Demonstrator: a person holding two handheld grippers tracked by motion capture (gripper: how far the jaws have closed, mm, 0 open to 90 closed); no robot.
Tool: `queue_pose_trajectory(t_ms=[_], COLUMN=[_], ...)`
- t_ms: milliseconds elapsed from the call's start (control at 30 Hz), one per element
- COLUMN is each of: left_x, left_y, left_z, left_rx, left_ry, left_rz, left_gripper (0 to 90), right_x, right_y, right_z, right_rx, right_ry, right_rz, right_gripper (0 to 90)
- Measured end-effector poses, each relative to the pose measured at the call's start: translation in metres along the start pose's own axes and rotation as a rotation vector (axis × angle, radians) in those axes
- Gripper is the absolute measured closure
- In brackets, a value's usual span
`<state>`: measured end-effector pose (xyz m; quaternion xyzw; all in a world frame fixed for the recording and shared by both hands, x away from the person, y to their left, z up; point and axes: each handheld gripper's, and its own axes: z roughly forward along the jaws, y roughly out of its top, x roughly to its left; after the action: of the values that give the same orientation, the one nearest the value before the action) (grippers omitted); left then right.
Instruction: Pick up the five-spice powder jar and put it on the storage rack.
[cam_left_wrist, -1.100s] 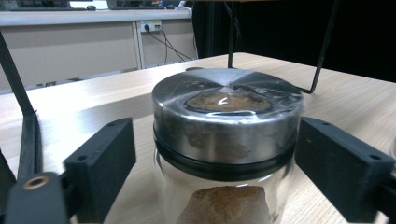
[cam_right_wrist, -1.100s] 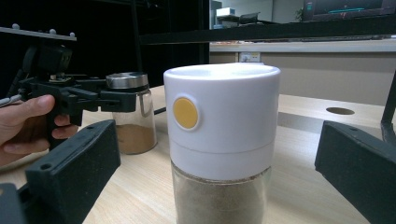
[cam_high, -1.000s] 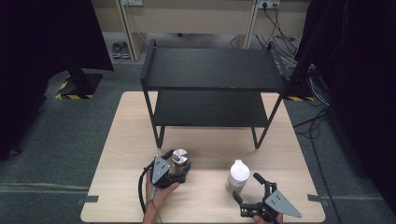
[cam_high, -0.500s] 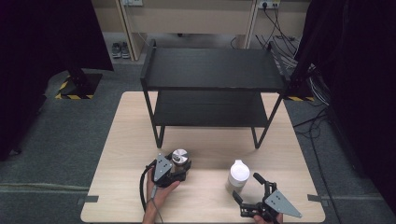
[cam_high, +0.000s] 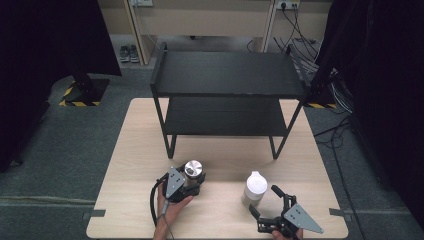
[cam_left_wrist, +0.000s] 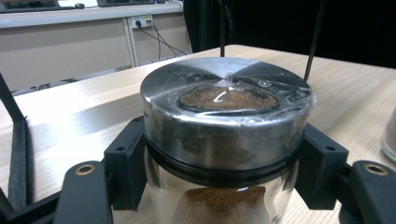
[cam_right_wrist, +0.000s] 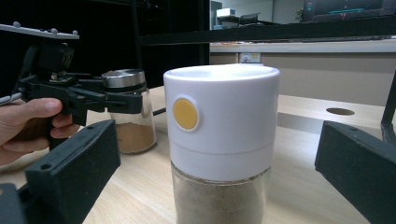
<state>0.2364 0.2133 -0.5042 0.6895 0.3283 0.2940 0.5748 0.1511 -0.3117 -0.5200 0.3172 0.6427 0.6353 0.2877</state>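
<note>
A steel-lidded glass jar (cam_left_wrist: 223, 140) of brown powder is clamped just under its lid by the left gripper (cam_high: 186, 186), whose jaws have just been closing. A white-capped jar (cam_right_wrist: 219, 144) is flanked, untouched, by the right gripper's (cam_high: 267, 207) wide-spread jaws. A black shelf (cam_high: 227, 75) is seen beyond both on the table (cam_high: 130, 150).

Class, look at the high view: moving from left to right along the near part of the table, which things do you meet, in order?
Left claw shut on the steel-lidded jar → white-lidded jar → right claw, open beside it.
</note>
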Motion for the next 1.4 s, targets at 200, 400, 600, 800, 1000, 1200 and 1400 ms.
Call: queue_pose_trajectory(t_ms=[200,400,600,800,1000,1200,1400], left_x=[0.006,0.009,0.014,0.017,0.02,0.024,0.025], left_y=[0.004,0.02,0.034,0.048,0.066,0.089,0.108], left_z=[-0.004,-0.009,-0.01,-0.011,-0.012,-0.01,-0.008], left_rx=[-0.019,-0.04,-0.052,-0.04,-0.046,-0.057,-0.059], left_ry=[-0.028,-0.067,-0.112,-0.134,-0.152,-0.171,-0.184], left_rz=[-0.03,-0.033,-0.055,-0.044,-0.051,-0.035,-0.016], left_gripper=[30.7,30.7,30.6,30.6,30.6,30.6,30.6], right_x=[0.0,0.0,0.0,0.0,0.0,0.0,0.0], right_y=[0.0,0.0,0.0,0.0,0.0,0.0,0.0], right_z=[0.0,0.0,0.0,0.001,0.001,0.001,0.001], right_rx=[0.003,-0.001,0.0,0.002,0.003,0.003,0.002], right_ry=[-0.002,0.0,0.001,0.003,0.004,0.005,0.003], right_rz=[-0.001,-0.003,-0.003,-0.003,-0.003,-0.002,-0.002], right_gripper=[0.5,0.5,0.5,0.5,0.5,0.5,0.5])
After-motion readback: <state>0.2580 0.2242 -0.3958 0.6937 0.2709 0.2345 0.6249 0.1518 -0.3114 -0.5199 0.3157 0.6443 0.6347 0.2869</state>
